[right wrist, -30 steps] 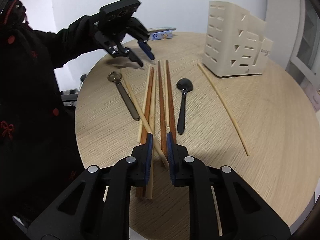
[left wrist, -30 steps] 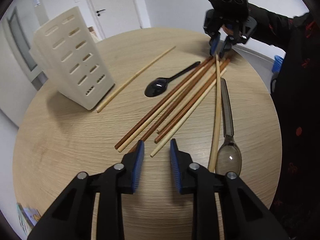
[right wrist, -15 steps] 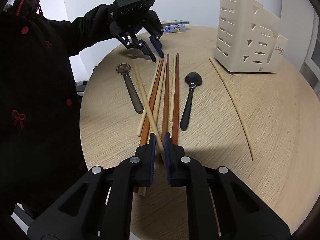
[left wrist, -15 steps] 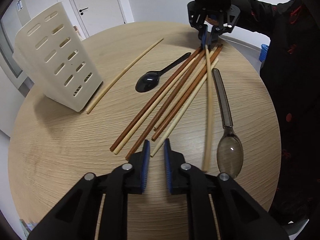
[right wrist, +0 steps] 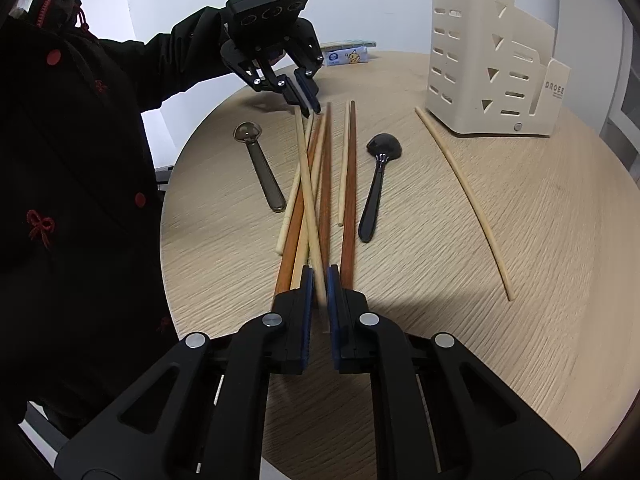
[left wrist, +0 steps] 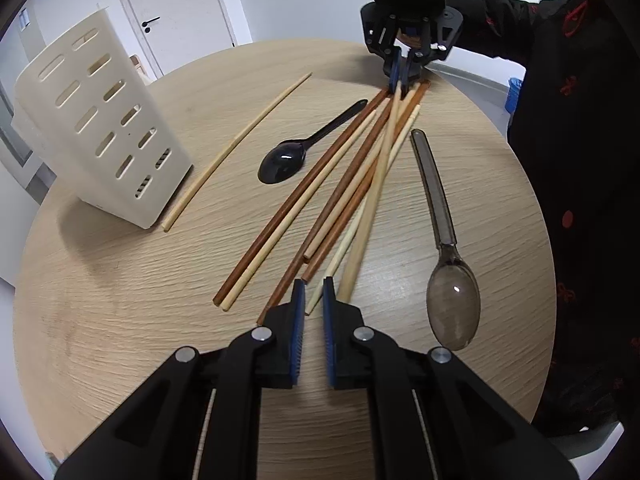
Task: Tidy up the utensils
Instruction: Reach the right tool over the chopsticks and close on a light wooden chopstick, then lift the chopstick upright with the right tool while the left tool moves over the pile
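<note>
Several brown and pale chopsticks (left wrist: 352, 184) lie in a loose bundle on the round wooden table (left wrist: 120, 320). My right gripper (right wrist: 318, 276) is shut on one end of a pale chopstick (right wrist: 306, 184) that crosses the bundle; it also shows in the left wrist view (left wrist: 400, 80). My left gripper (left wrist: 313, 286) is nearly shut, with nothing between its pads, over the bundle's other end, and shows in the right wrist view (right wrist: 310, 106). A black spoon (left wrist: 296, 148) and a smoky clear spoon (left wrist: 448, 264) lie either side of the bundle.
A cream slotted utensil holder (left wrist: 96, 120) stands at the table's far side. A single pale chopstick (left wrist: 240, 140) lies next to it. A small blue-and-white box (right wrist: 346, 56) sits at the table's edge. The person's dark sleeve (left wrist: 580, 160) is along one side.
My left gripper closed from wide open to nearly shut and moved in over the chopstick ends. My right gripper tightened on the pale chopstick, which swung closer to the bundle.
</note>
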{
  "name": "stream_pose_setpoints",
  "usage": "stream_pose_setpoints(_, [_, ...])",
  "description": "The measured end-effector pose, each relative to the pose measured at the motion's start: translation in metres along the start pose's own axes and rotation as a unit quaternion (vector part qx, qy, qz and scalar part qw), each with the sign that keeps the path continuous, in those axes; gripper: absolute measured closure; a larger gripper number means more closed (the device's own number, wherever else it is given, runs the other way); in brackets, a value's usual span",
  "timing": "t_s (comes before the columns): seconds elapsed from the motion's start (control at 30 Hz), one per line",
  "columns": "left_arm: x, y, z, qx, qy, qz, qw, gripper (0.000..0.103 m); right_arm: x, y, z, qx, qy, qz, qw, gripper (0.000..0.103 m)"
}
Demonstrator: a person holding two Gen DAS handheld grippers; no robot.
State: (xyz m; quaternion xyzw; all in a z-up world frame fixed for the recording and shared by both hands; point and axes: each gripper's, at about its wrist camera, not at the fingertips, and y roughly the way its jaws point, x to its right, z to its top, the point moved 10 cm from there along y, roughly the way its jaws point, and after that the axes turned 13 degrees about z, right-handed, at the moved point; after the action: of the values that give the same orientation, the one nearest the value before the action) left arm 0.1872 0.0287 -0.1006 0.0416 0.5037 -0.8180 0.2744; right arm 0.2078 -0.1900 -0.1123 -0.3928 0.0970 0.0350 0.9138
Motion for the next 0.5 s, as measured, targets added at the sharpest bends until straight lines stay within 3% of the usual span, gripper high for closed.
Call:
stream_pose_setpoints(0.13, [0.001,-0.002,-0.001,-0.006,0.007,0.012,0.9999,0.095,-0.001,-0.005,0.002,0.007,0.001,-0.003,1.0,0.096])
stream_pose_setpoints(0.23, [-0.003,-0.012,0.003,0.011,-0.006,0.02,0.9997,0.095,-0.004,-0.01,0.007,0.019,-0.002,-0.007,1.0,0.096])
stream_pose_setpoints(0.27, [-0.005,-0.017,0.005,0.019,-0.012,0.026,0.9994,0.096,-0.005,-0.014,0.009,0.028,-0.003,-0.01,1.0,0.096])
stream_pose_setpoints(0.3, [-0.006,-0.02,0.006,0.021,-0.014,0.03,0.9992,0.103,-0.005,-0.017,0.011,0.034,-0.002,-0.013,0.999,0.096])
stream_pose_setpoints(0.5, [-0.011,-0.043,0.015,0.053,-0.043,0.055,0.9961,0.103,-0.007,-0.042,0.028,0.099,0.015,-0.033,0.994,0.098])
